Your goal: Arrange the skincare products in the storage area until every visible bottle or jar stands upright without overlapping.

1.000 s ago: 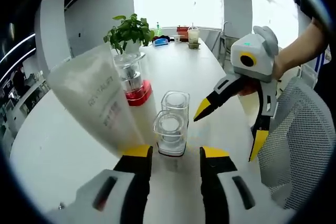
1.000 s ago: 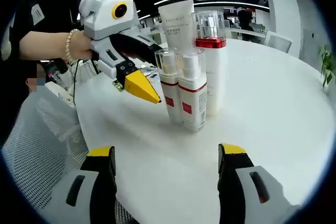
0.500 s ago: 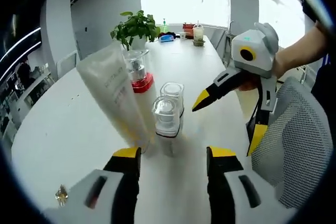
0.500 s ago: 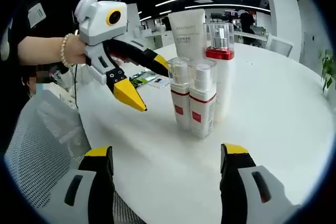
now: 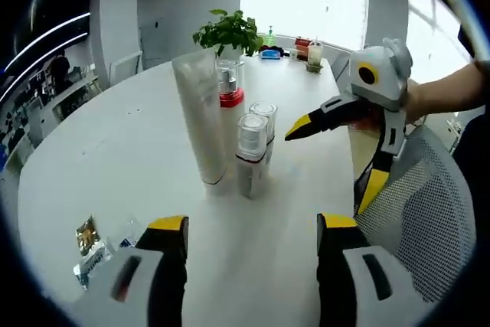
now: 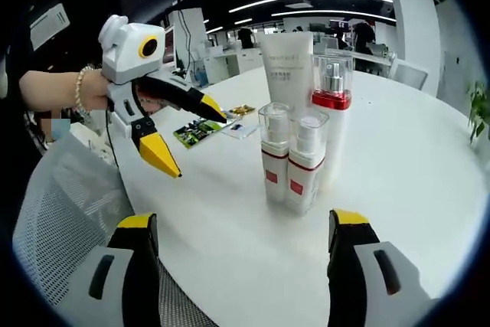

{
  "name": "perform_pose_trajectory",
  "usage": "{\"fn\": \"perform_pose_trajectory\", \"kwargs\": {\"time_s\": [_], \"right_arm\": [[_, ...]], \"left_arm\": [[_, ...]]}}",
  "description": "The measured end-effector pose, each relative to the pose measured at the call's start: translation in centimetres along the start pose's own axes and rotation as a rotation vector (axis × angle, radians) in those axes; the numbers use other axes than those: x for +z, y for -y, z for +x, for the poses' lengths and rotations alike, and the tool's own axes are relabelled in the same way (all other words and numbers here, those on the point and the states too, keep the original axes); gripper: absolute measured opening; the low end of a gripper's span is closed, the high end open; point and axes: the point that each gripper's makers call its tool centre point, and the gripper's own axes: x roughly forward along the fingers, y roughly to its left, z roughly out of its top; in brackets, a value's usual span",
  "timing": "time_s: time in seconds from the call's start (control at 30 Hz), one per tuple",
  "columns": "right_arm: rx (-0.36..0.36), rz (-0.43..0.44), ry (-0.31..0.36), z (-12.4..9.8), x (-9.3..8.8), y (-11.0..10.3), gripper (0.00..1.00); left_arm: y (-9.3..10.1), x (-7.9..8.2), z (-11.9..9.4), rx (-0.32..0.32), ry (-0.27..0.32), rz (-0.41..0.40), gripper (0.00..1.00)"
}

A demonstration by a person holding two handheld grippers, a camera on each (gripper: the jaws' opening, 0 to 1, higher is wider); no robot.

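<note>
partly hidden: red-collared bottle [image 5: 229,97] behind white tube [image 5: 200,116].

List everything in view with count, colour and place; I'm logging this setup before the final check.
Table: one, white, round, under everything.
Tube: one, white, upright, in the cluster.
Pump bottle with red collar: one, clear cap, beside the tube.
Small pump bottles: two, white with red bands, upright, side by side in front.
Sachets: a few, near the table edge.
Potted plant: one, green, far side of the table.
Mesh chair: one, grey, beside the table.
Left hand-held gripper: yellow-tipped, open.
Right hand-held gripper: yellow-tipped, open.
</note>
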Motion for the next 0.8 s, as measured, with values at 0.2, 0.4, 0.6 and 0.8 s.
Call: {"fn": "perform_pose_trajectory", "kwargs": {"time_s": [0.2, 0.4, 0.6, 0.8], "right_arm": [[0.004, 0.017, 0.023, -0.1, 0.6, -0.4, 0.95], [0.014, 0.028, 0.026, 0.1, 0.8, -1.3, 0.98], [-0.001, 0.037, 0.032, 0.1, 1.1, -1.5, 0.99], [-0.038, 0.056, 0.056, -0.4, 1.7, -1.0, 0.99]], "left_arm": [[-0.4, -1.4, -2.2, 0.056, 0.004, -0.065, 0.74], [-0.9, -3.0, -4.5, 0.104, 0.011, -0.137, 0.78], [-1.6, -4.8, -6.7, 0.156, 0.022, -0.209, 0.83], [-2.2, -6.3, -8.6, 0.195, 0.035, -0.273, 0.87]]}}
